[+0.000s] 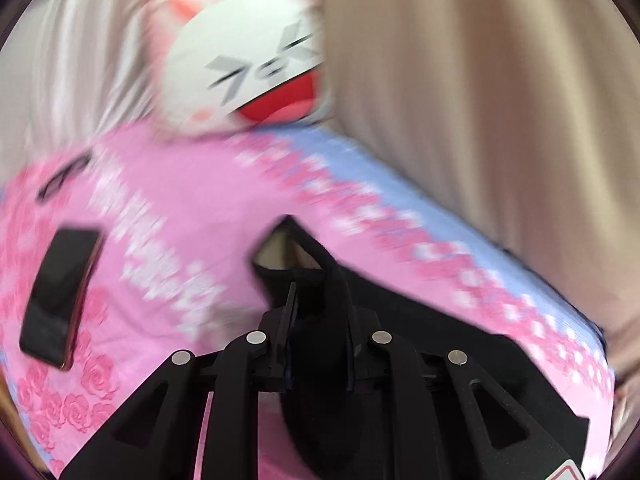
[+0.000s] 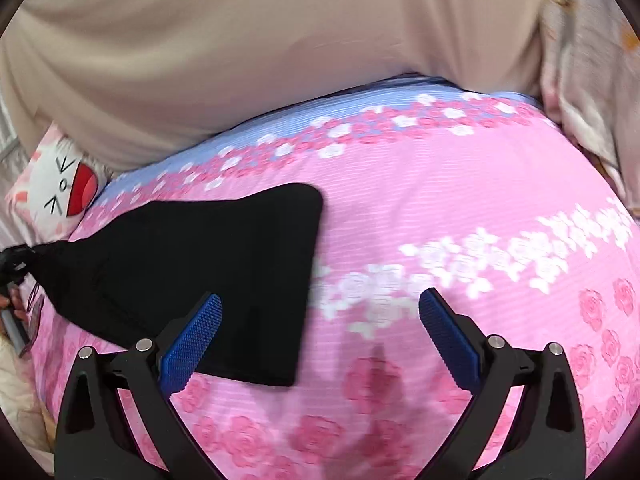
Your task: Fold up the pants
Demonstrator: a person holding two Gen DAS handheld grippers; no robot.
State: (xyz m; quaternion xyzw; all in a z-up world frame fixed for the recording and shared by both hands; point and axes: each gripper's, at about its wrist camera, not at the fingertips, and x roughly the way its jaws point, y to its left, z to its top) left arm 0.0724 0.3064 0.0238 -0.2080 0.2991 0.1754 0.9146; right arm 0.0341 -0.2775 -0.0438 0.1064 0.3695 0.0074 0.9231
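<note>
The black pants (image 2: 208,264) lie on a pink flowered bedspread (image 2: 440,184). In the right wrist view one end lies flat while the other end is lifted and pulled into a bunch at the far left, where the left gripper (image 2: 10,264) holds it. In the left wrist view my left gripper (image 1: 318,292) is shut on a fold of the black pants (image 1: 400,300), which drape away to the right; this view is blurred. My right gripper (image 2: 320,312) is open and empty, just above the bedspread, its left blue pad (image 2: 192,344) over the pants' near edge.
A cat-face pillow (image 1: 248,60) lies at the head of the bed, also in the right wrist view (image 2: 60,188). A black phone (image 1: 60,292) lies on the bedspread at the left. A beige curtain (image 2: 240,40) hangs behind the bed. A pale floral cloth (image 2: 592,80) is at the right.
</note>
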